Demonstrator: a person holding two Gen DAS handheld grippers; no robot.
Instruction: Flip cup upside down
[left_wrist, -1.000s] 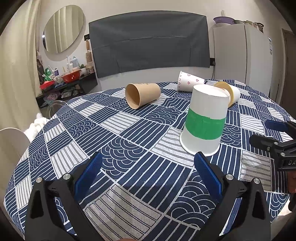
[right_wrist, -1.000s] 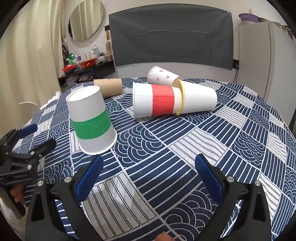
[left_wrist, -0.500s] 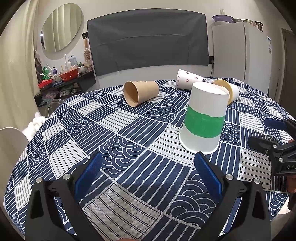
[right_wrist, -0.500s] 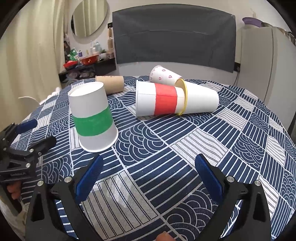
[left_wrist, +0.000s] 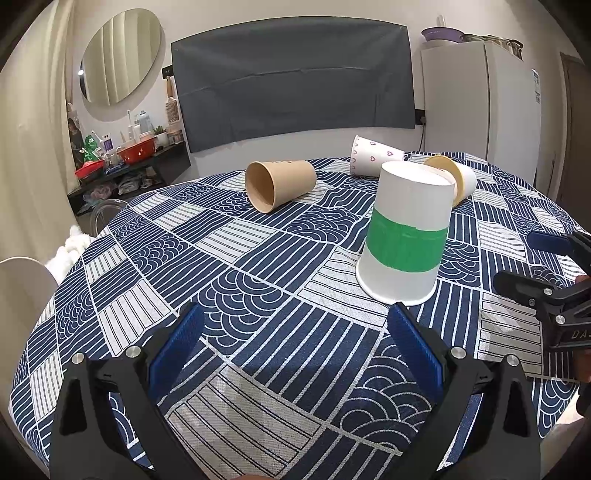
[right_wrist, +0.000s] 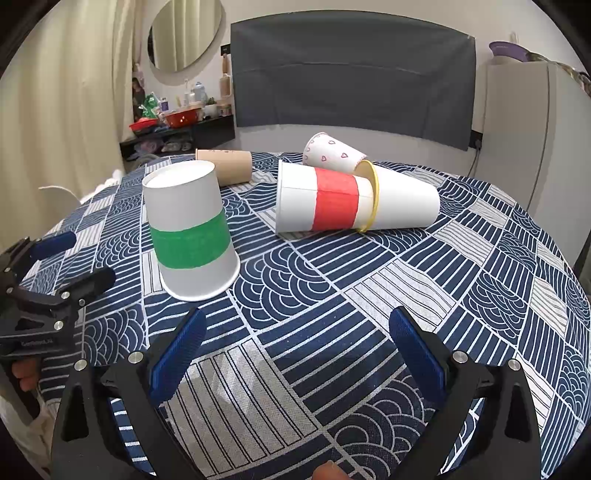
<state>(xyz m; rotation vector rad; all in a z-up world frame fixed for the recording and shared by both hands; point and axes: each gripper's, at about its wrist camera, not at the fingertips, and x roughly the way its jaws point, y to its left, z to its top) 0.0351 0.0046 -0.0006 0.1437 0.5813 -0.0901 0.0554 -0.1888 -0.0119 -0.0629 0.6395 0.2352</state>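
Left wrist view: a round table (left_wrist: 236, 236) under a navy-and-white patterned cloth fills my sight, with a grey covered panel (left_wrist: 291, 74) on the wall behind, an oval mirror (left_wrist: 122, 59) up left, a cluttered shelf (left_wrist: 125, 162) below it and a white fridge (left_wrist: 480, 107) at right.

My left gripper (left_wrist: 295, 332) hangs low over the cloth with its blue pads spread wide and nothing between them. The green-banded cup (left_wrist: 404, 232) stands just ahead and to the right, mouth down on the cloth, base up, its long axis upright with a slight lean. Behind it a brown cup (left_wrist: 280, 184) lies on its side, mouth toward me; this view shows that opening, while the right one shows only the cup's flank.

The right wrist view alone reveals a red-banded cup (right_wrist: 321, 201) lying on its side, pushed into a yellow-rimmed cup (right_wrist: 402, 203), and a heart-printed cup (right_wrist: 332, 153) behind. My right gripper (right_wrist: 295, 336) is likewise spread and empty; the green-banded cup sits ahead-left of it.
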